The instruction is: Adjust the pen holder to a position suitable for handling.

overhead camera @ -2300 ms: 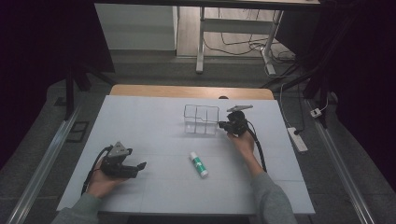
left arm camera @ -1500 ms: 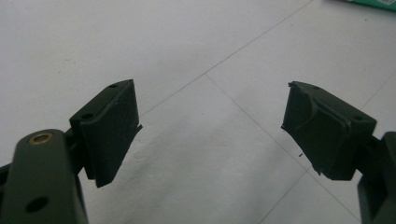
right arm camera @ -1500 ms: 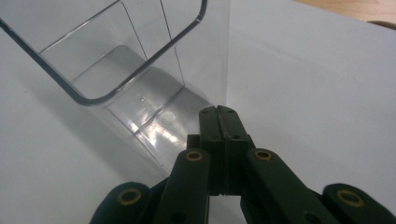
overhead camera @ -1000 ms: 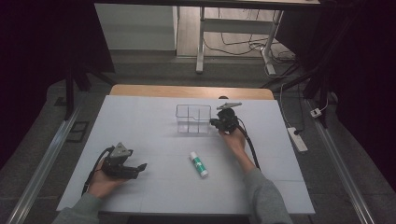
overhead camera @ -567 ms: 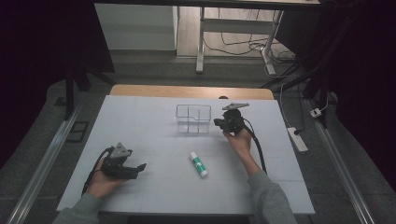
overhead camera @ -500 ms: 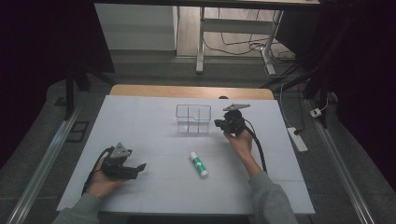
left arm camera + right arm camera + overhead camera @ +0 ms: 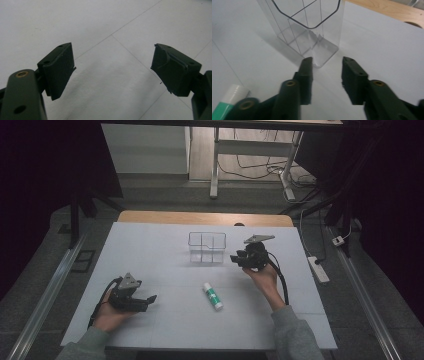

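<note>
A clear plastic box with inner dividers stands upright at the table's middle back. My right gripper hovers just right of the box and points at its near corner. The right gripper's jaws have just been opening and stand apart with nothing between them. A white glue stick with a green label lies flat on the table nearer the person; its end appears at the right gripper view's lower left. My left gripper rests low at the front left, open over bare table.
The white table top ends in a wooden strip at the back. A power strip lies on the floor off the right edge. A desk frame with cables stands beyond the table.
The clear box first slid slightly left with the right gripper against it. The right gripper then drew back to the right and toward the person. The left gripper stayed put.
</note>
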### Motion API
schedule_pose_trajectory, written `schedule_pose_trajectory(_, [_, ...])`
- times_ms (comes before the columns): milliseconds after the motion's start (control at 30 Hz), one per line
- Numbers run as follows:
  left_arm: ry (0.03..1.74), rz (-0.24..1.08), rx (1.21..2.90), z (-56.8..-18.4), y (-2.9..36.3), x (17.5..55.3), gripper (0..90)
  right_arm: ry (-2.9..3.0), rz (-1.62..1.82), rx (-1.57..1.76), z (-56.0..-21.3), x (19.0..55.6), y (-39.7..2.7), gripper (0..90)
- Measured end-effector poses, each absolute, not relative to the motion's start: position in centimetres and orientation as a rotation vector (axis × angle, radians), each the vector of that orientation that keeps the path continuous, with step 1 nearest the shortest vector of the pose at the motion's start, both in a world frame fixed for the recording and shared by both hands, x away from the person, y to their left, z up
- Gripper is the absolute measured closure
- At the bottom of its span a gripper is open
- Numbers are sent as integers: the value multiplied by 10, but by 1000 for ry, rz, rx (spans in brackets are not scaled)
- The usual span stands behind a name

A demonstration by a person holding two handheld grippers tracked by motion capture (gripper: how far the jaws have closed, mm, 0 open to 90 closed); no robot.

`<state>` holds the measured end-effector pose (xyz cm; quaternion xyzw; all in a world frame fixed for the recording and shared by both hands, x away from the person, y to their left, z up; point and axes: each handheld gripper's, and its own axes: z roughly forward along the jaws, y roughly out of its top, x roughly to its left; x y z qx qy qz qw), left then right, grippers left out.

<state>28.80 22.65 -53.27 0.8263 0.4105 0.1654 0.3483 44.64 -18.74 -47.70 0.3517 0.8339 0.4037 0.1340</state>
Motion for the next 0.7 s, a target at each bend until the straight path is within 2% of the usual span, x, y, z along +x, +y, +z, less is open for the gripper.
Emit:
schedule_pose_trajectory(167, [1057,431,2143,-531,227,286,182,2438,1192,1048,-485,447,-186,467])
schedule_pose_trajectory(700, [1066,393,2109,-531,230,288,186,2450,1245,948,-468,420,-186,402])
